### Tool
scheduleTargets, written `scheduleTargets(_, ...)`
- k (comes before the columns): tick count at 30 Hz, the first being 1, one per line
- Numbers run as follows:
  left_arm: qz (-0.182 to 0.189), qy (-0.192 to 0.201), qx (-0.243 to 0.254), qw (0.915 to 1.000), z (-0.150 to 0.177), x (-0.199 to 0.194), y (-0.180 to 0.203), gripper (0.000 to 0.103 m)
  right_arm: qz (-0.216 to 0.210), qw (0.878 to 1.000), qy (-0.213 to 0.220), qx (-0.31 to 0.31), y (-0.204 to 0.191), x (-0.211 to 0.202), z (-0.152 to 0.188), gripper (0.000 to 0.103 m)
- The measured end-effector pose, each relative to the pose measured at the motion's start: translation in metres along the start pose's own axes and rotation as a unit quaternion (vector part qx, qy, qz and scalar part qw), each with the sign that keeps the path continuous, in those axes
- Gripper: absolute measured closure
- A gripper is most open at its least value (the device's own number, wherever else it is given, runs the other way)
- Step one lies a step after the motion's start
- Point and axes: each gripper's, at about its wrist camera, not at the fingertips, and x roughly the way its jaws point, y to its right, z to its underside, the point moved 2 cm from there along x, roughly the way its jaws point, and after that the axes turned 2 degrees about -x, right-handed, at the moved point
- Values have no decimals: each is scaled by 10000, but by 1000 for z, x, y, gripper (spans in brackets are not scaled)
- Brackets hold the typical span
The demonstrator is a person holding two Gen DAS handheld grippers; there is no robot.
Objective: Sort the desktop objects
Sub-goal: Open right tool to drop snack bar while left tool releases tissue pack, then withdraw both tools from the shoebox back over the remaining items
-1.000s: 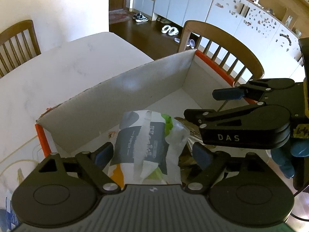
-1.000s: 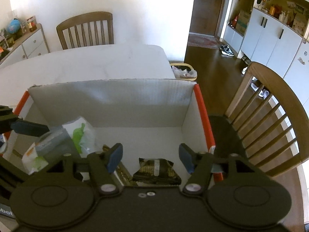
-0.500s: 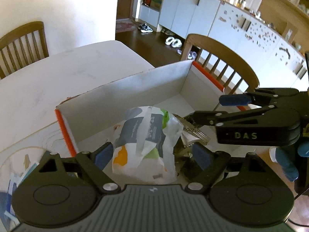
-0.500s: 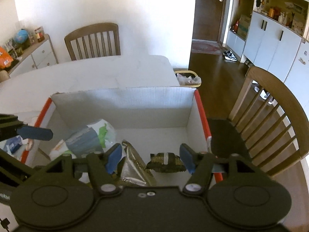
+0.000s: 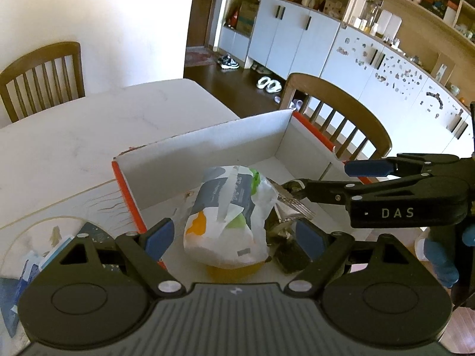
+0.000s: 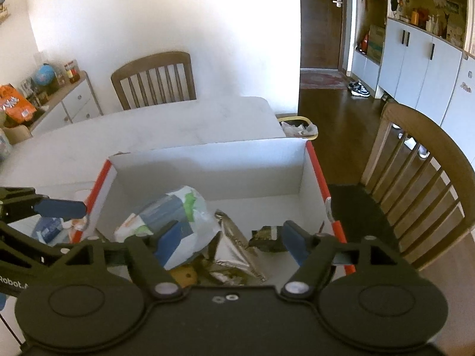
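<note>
Both the left gripper (image 5: 231, 234) and right gripper (image 6: 228, 241) hover with fingers spread and empty over the cardboard box (image 6: 207, 163), where the white snack bag (image 5: 228, 216) lies at 6 o'clock beside a silver pouch (image 6: 237, 249), apparently dropped in as sorted.

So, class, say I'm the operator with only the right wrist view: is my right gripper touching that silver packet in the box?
Observer: In the left wrist view, the right gripper has its jaws open. The lower one appears to touch the top edge of the silver packet.
Operator: What's holding the gripper?
Observer: A blue-gloved hand, below its body.
Operator: Anything left of the box?
Observer: A drawn-on placemat with blue-and-white packets lying on it.
</note>
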Motion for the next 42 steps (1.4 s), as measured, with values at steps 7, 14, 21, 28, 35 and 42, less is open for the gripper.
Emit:
scheduleTargets(7,-14,205,5,9998,12,-22,-2,14,-179,9998,109,59,-13,-12,4,22)
scheduleTargets(14,-47,404,-32,9992,21,-45,-11,4,-262,9991,269,208,-23,-27,7,17)
scheduleTargets(21,-30,610,7,9981,30,-68,-29,0,-233,9984,488,159,-49,-46,15,13)
scheduleTargets(28,-17,644,0,9979,47,-90,-57,0,-163,9984,531,124,-80,-54,29,10)
scheduleTargets(35,-64,606,-60,9981,65,-112,-93,0,-123,9985,519,147,-123,-59,41,10)
scheduleTargets(42,-62,624,-80,9980,79,-131,-129,0,-84,9988,460,111,-164,-61,52,10)
